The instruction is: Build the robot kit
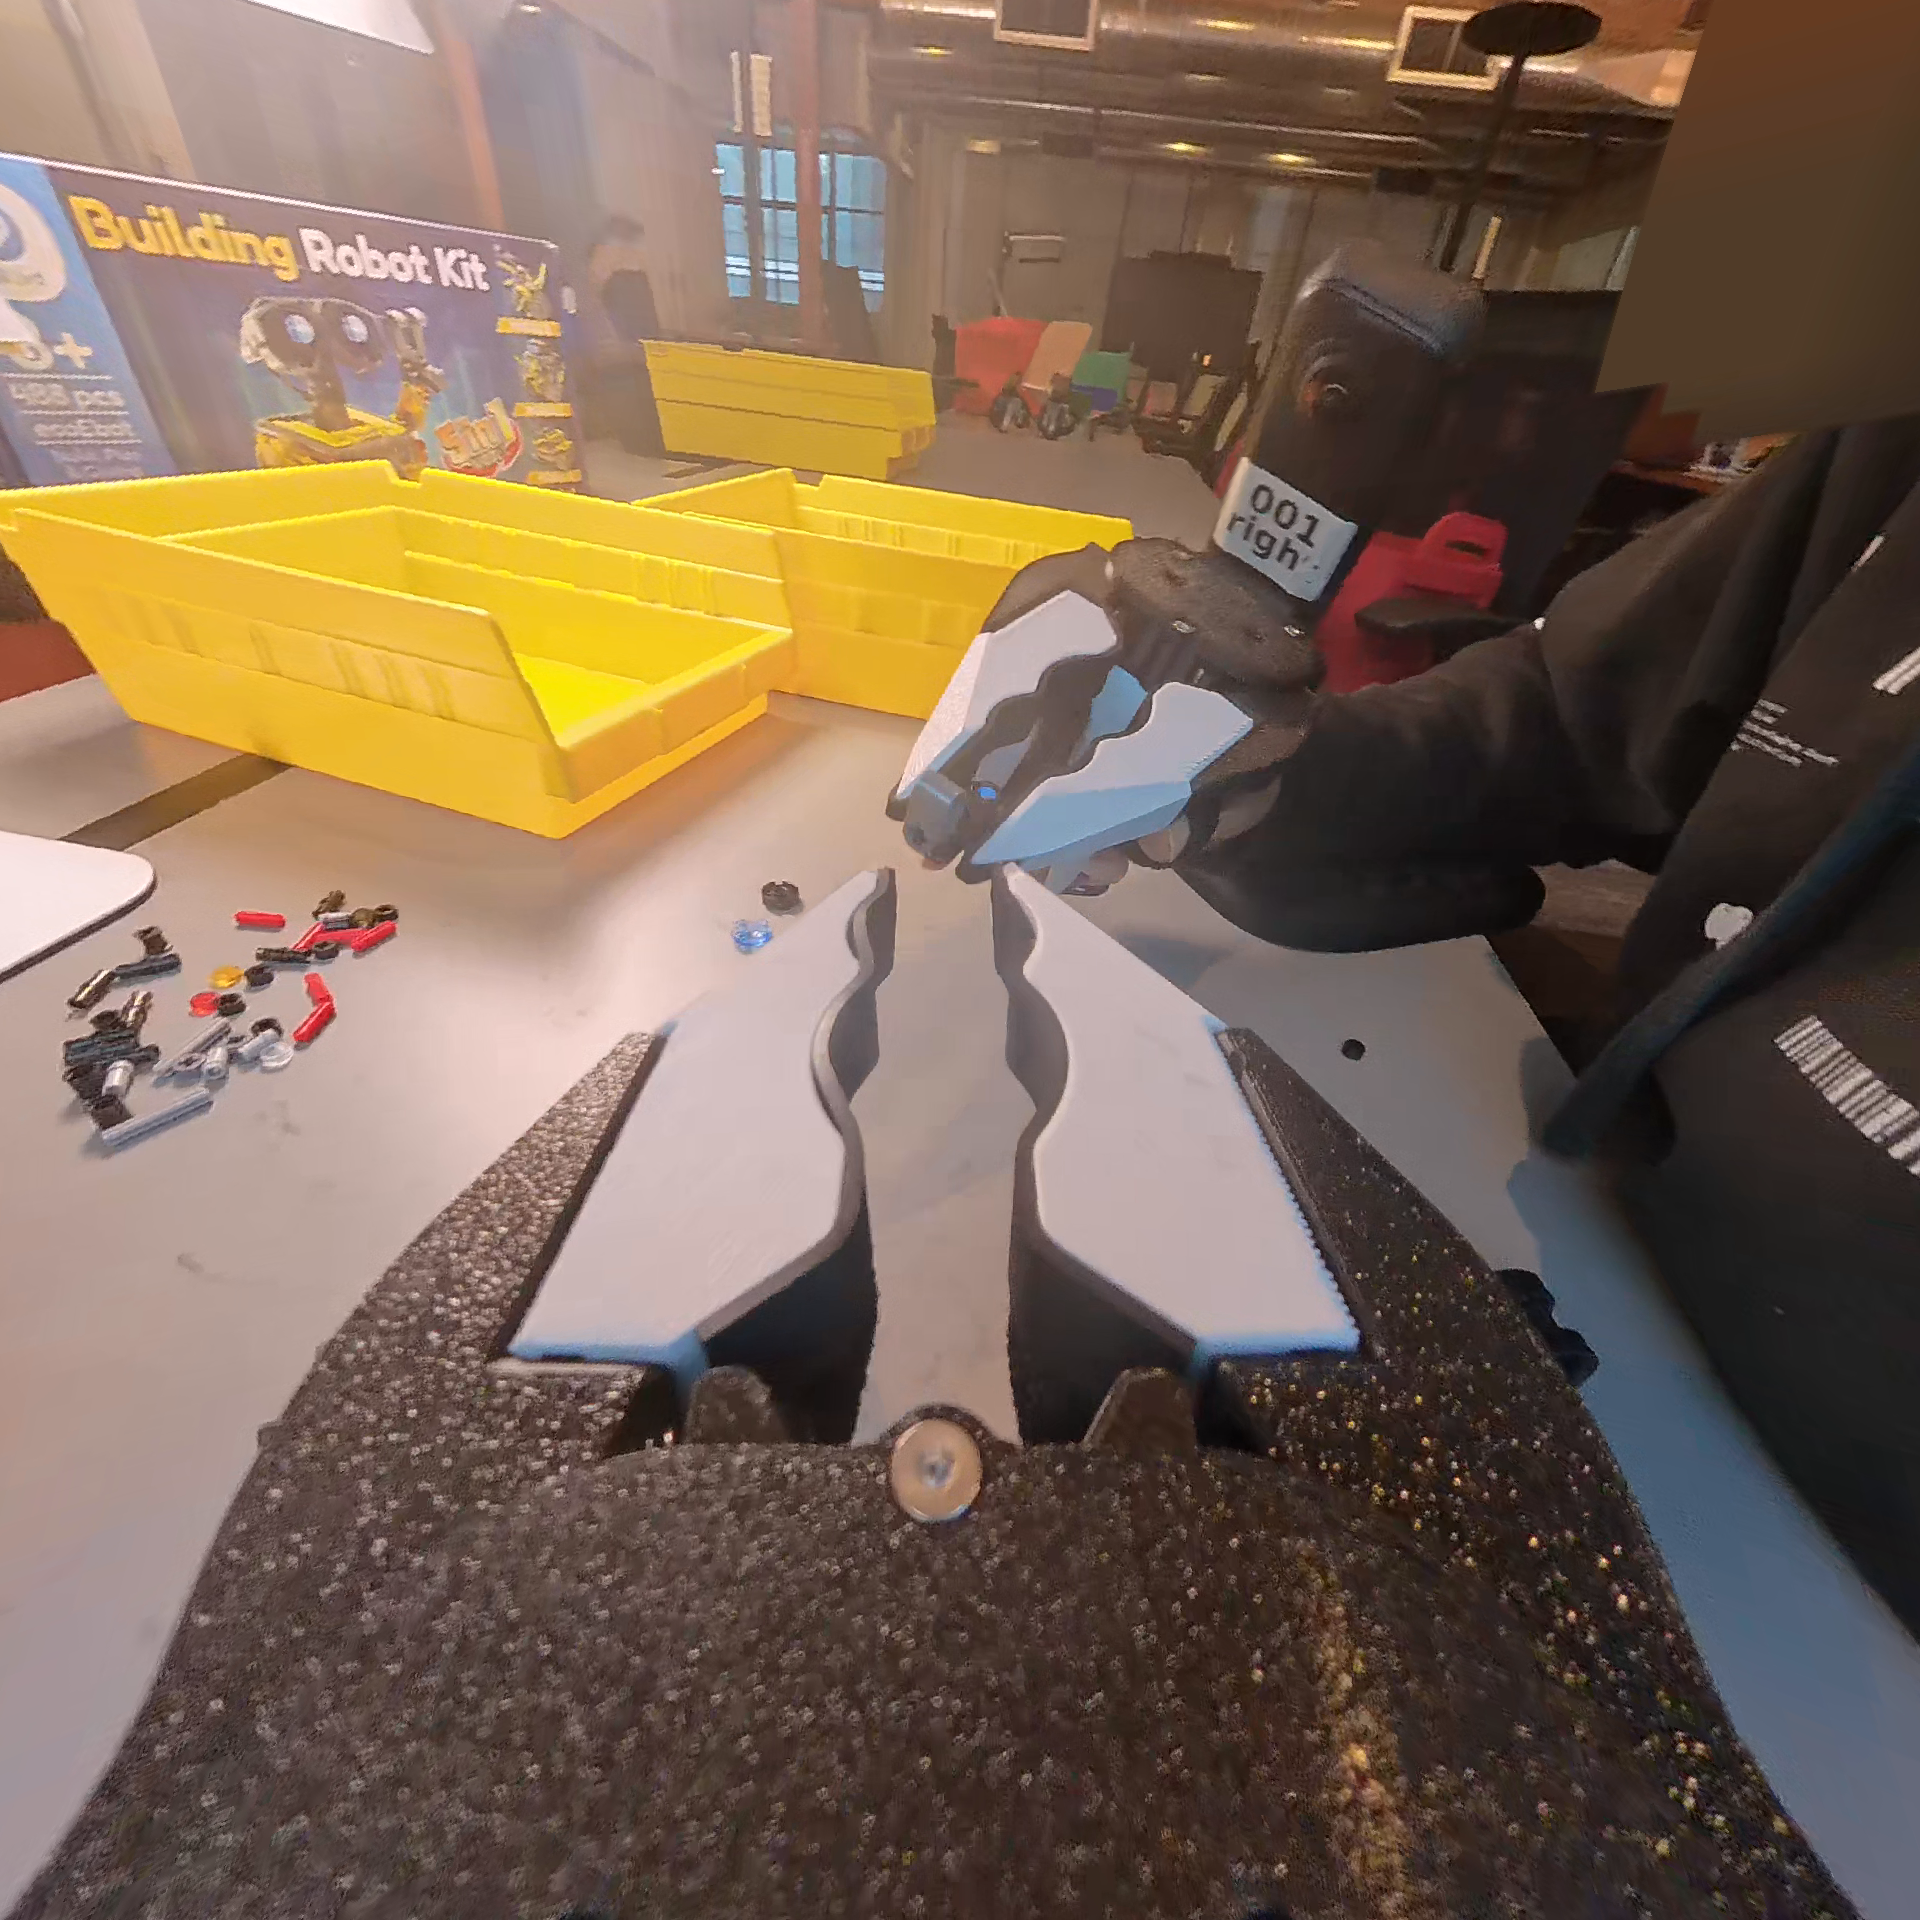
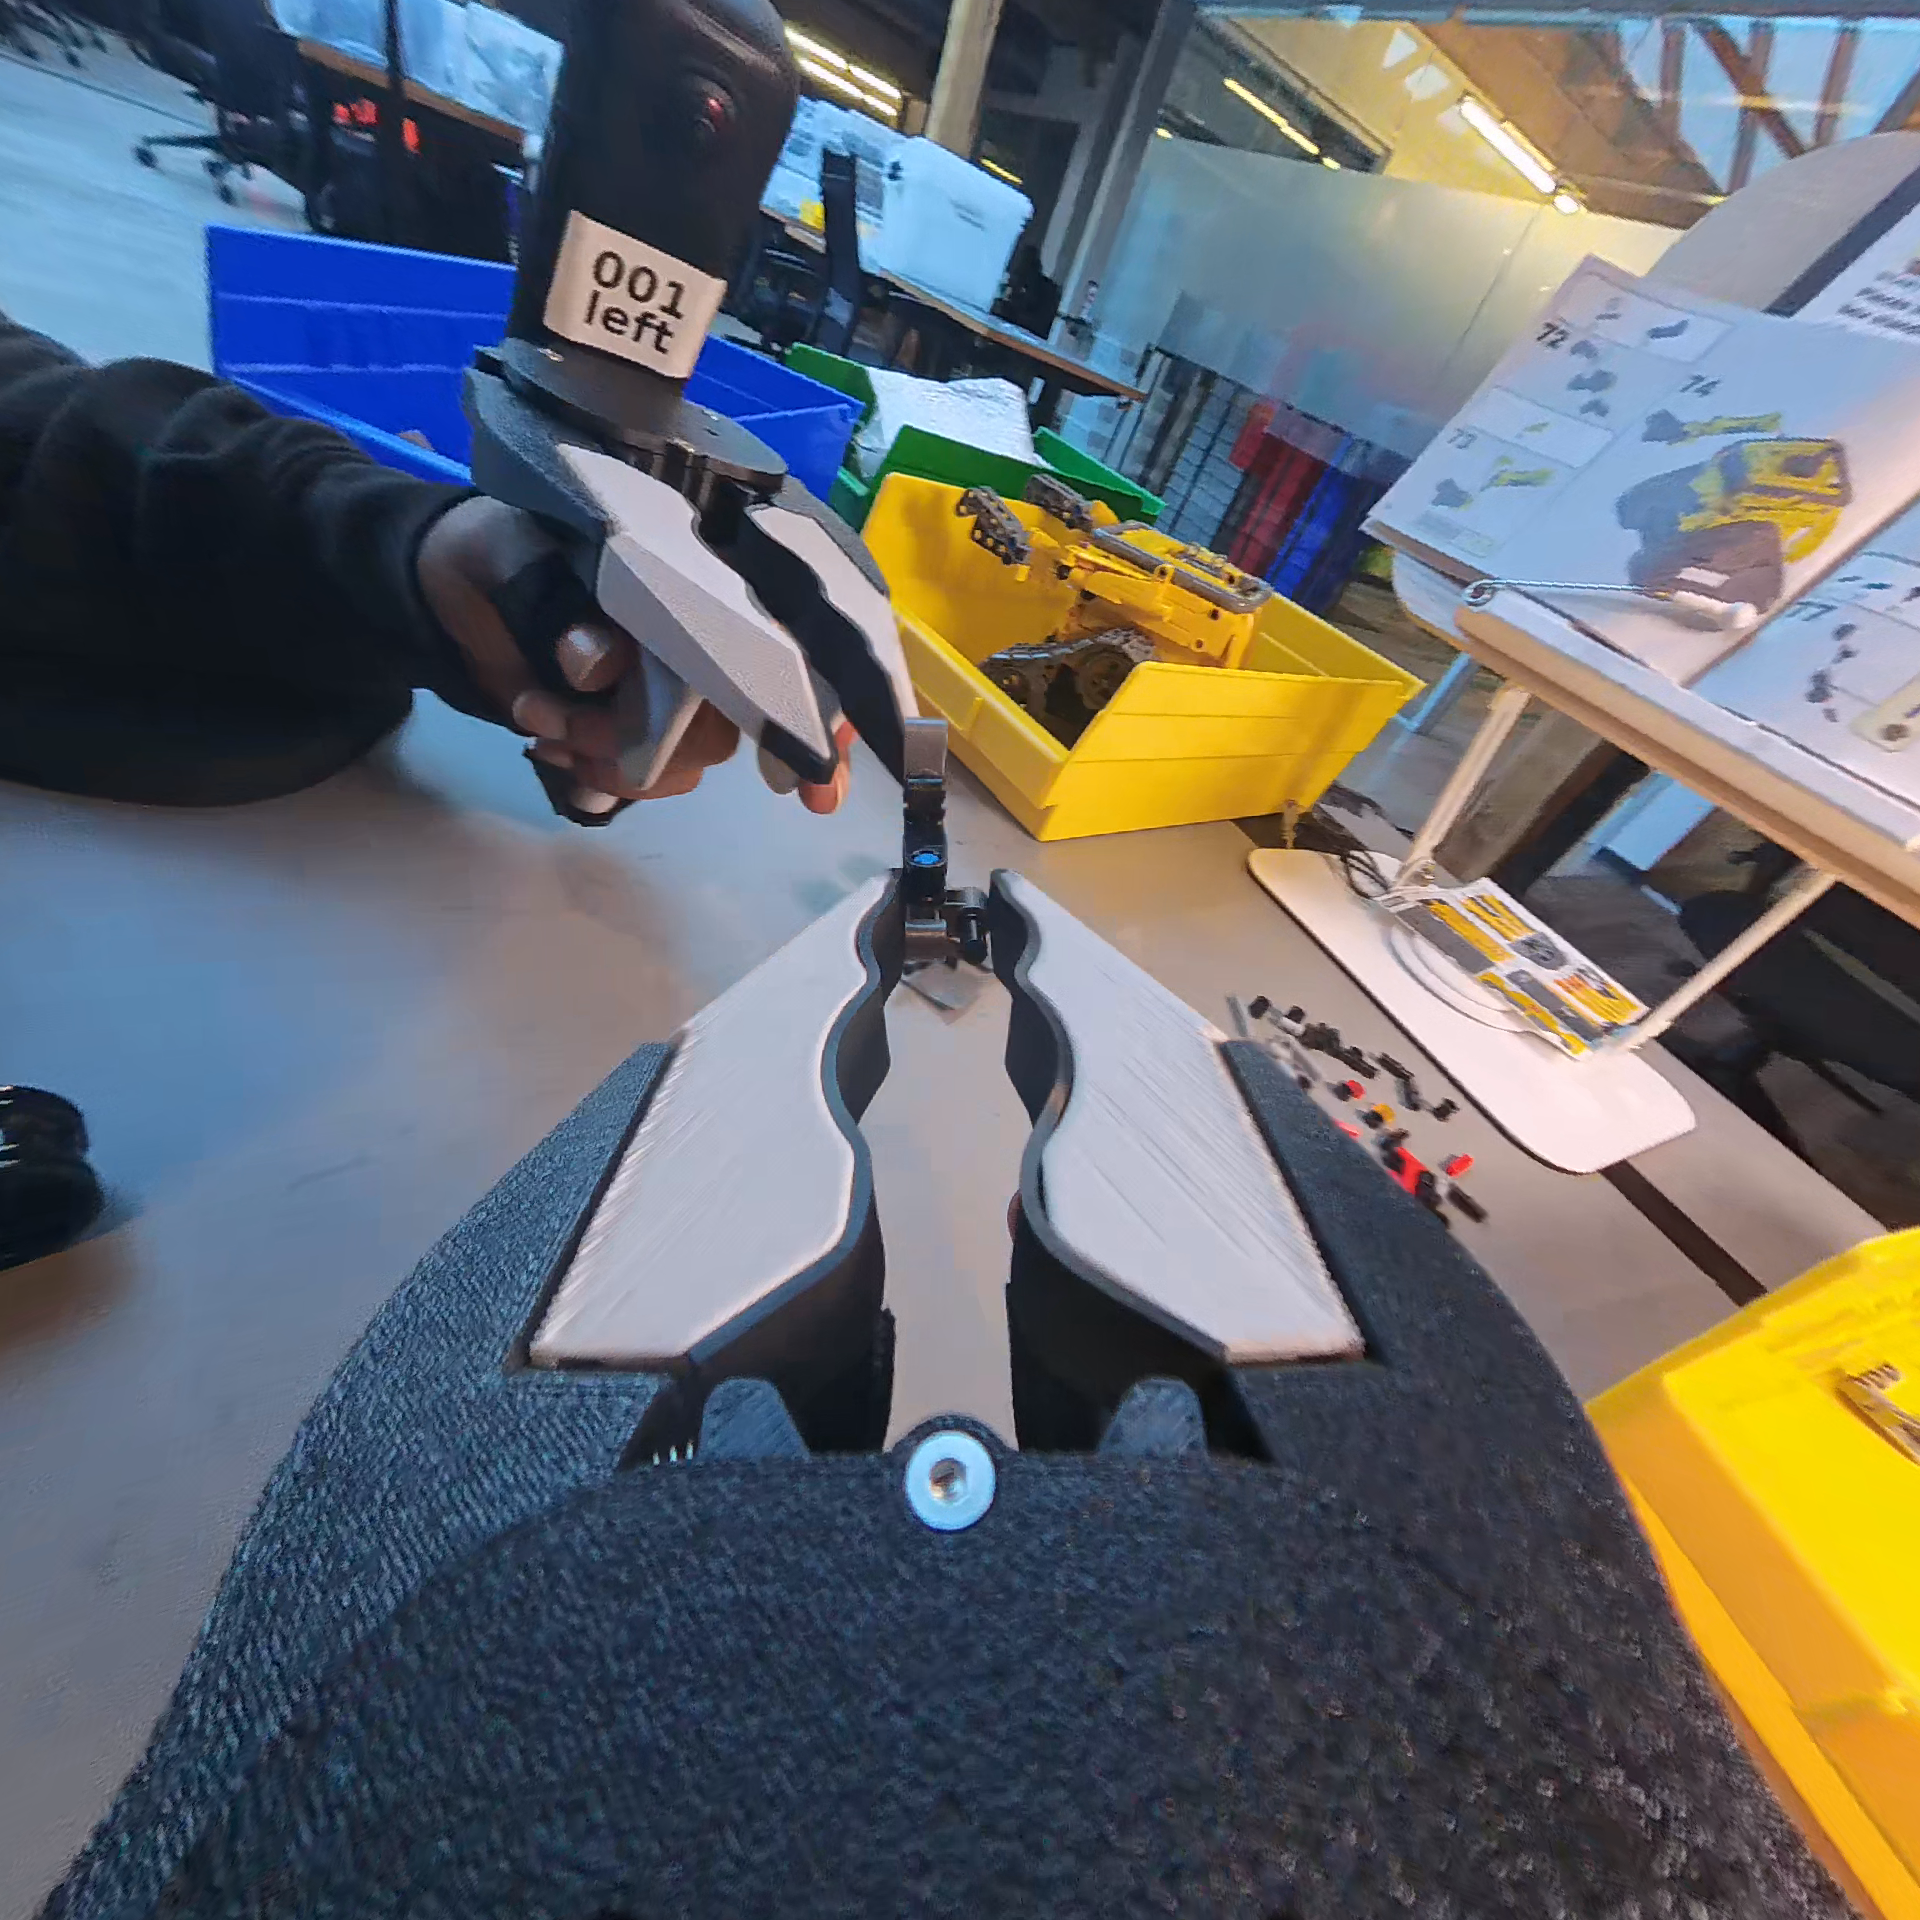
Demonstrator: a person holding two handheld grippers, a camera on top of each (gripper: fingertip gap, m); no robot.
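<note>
- In the right wrist view, the right gripper (image 2: 943, 914) is closed on a small black brick assembly (image 2: 928, 883). This piece sits between the fingertips and stands out beyond them, above the grey bench (image 2: 312, 987).
- The assembly is thin and mostly black, with a small blue pin on its side and a grey part at the far end. This grey end is just beside the tip of the left gripper (image 2: 831, 727); whether they touch I cannot tell.
- Only this view shows a yellow bin (image 2: 1195, 748) beyond the assembly, with a yellow tracked brick model (image 2: 1122, 603) inside, and to the right of the assembly an open instruction booklet (image 2: 1683, 457) on a white stand.
- In the left wrist view, the left gripper (image 1: 940, 883) has its fingers apart and nothing is between them. The right gripper (image 1: 961, 831) is just beyond its tips and holds the assembly (image 1: 940, 805), seen here with the blue pin.
- Only this view shows, to the left of the assembly, a scatter of small black, red and grey parts (image 1: 218, 997), empty yellow bins (image 1: 416, 644) and a printed kit box (image 1: 301, 332) behind them.
</note>
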